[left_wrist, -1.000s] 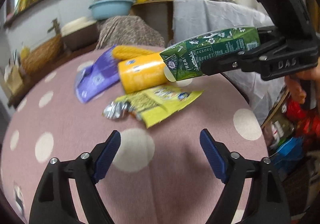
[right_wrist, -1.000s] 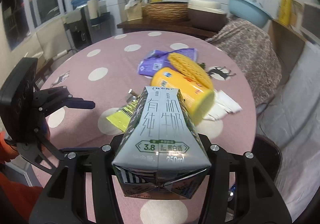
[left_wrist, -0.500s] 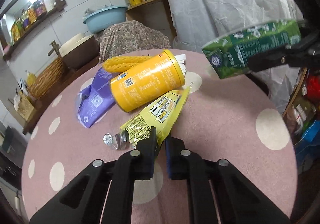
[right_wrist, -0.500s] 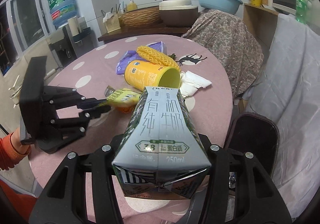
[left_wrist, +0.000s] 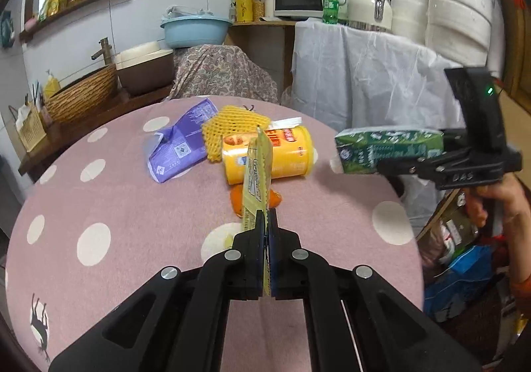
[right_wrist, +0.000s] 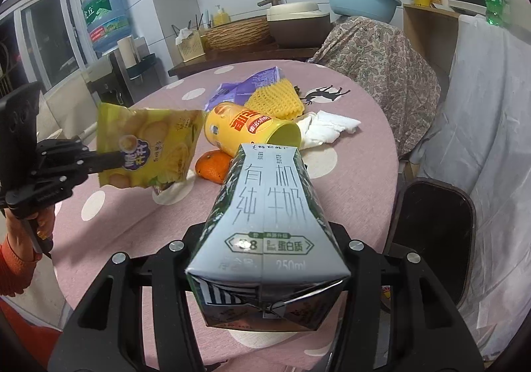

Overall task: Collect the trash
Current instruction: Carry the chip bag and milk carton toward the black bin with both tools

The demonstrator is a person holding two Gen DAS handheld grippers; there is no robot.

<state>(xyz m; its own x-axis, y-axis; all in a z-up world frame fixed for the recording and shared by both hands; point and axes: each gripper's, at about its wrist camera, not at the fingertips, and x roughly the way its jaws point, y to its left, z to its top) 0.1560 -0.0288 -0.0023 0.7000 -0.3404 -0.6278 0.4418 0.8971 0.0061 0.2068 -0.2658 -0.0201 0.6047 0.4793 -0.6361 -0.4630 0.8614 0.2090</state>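
My left gripper (left_wrist: 265, 222) is shut on a yellow snack wrapper (left_wrist: 257, 172), which hangs clear above the pink dotted table (left_wrist: 116, 206). In the right wrist view the wrapper (right_wrist: 149, 146) shows flat, held at its edge by the left gripper (right_wrist: 116, 157). My right gripper (right_wrist: 265, 249) is shut on a green milk carton (right_wrist: 268, 216), held over the table's right edge (left_wrist: 388, 149). On the table lie a yellow can (left_wrist: 285, 156) on its side, a yellow foam net (left_wrist: 229, 129), a purple packet (left_wrist: 182, 146), an orange (right_wrist: 212, 167) and white tissue (right_wrist: 328, 128).
A black chair (right_wrist: 431, 232) stands just off the table's right side. Beyond it is furniture under a white sheet (left_wrist: 365, 73). A patterned cloth covers a seat (right_wrist: 375, 43) behind the table. Bags (left_wrist: 464, 265) lie on the floor at the right.
My left gripper closed on the yellow wrapper and lifted it off the table, uncovering the orange. The right gripper with the carton drifted right, toward the table's edge.
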